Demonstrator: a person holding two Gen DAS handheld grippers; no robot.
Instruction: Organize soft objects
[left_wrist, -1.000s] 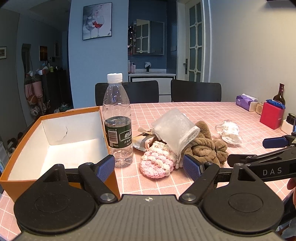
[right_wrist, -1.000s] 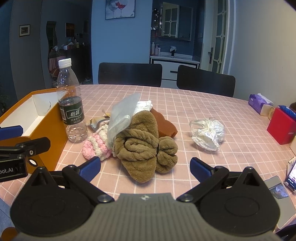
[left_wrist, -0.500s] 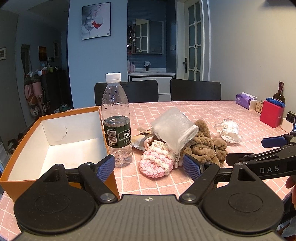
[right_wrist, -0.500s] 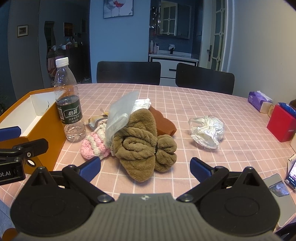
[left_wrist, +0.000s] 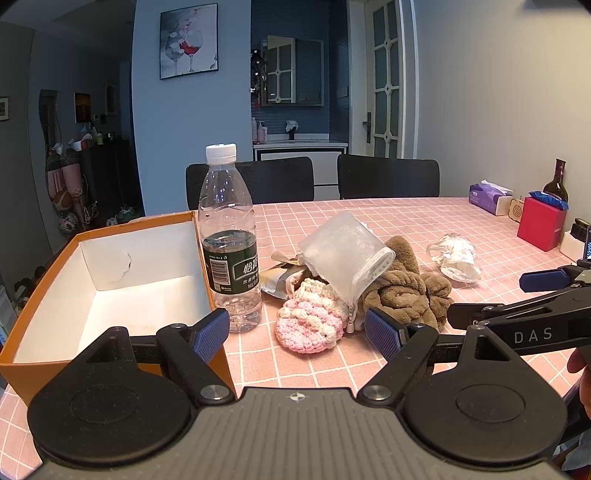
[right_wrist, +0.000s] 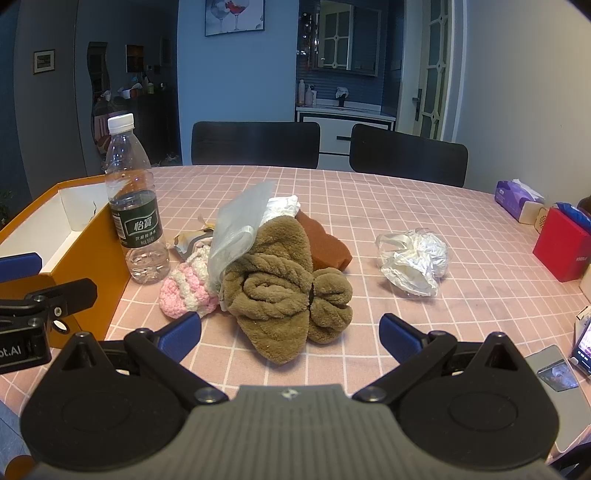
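Orange card box (left_wrist: 110, 295) is sitting empty at your nine o'clock, so nothing is sorted yet. You are holding the left gripper (left_wrist: 295, 332) wide with nothing in it, just short of the pink knit (left_wrist: 310, 325) at twelve o'clock. You are holding the right gripper (right_wrist: 290, 334) wide and empty too, facing the brown towel (right_wrist: 280, 288). The clear pouch (left_wrist: 343, 254), rust sponge (right_wrist: 325, 243) and crumpled bag (right_wrist: 413, 258) are lying on the worktop (right_wrist: 369, 206), beside the bottle (left_wrist: 229, 240). I judge every soft piece is waiting to go in.
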